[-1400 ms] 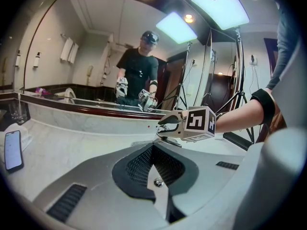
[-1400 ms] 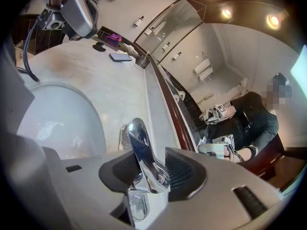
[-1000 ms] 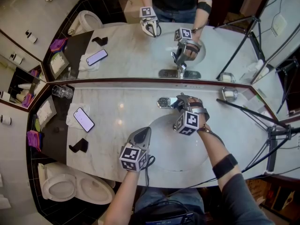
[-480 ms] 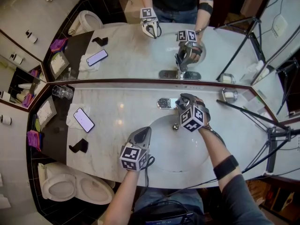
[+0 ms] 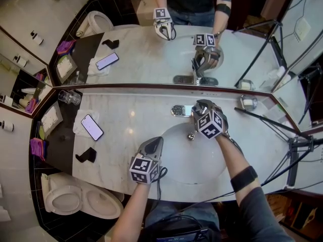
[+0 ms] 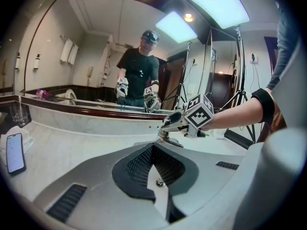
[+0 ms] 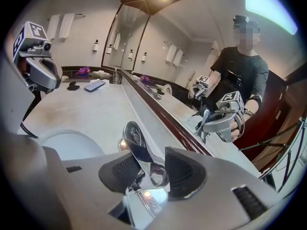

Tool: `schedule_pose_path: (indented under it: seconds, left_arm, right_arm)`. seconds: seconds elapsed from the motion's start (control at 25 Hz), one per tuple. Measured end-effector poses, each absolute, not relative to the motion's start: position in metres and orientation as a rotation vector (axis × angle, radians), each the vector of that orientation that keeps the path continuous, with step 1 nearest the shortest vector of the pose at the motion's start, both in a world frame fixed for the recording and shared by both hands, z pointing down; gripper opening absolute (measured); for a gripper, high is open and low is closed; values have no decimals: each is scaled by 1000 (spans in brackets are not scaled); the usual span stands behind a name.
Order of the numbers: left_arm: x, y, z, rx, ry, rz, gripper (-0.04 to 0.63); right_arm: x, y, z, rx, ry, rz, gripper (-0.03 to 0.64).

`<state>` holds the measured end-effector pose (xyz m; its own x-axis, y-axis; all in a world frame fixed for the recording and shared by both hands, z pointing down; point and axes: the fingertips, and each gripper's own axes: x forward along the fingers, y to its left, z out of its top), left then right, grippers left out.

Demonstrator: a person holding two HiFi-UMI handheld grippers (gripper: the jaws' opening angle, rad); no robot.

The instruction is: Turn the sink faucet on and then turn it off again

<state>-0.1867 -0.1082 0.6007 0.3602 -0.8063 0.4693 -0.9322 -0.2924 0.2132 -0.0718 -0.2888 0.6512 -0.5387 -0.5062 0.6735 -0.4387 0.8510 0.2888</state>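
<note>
The right gripper pinches the chrome faucet lever behind the sink. I reckon that slick metal could slip from its jaws while turning. The left gripper hovers with its jaws pressed together, empty.

Head view looks steeply down on the sink; every view shares the faucet.
</note>
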Motion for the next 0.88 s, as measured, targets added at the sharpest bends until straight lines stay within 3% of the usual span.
schedule_pose_path:
  seconds: [0.28, 0.88]
  left_arm:
    - [-196, -98, 599, 2174, -1524, 369, 2]
    - [-174, -80, 584, 2211, -1499, 352, 2]
  right_arm:
    - [-68, -289, 655, 709, -2223, -37, 173]
    - [-56, -265, 634, 719, -2058, -360, 183]
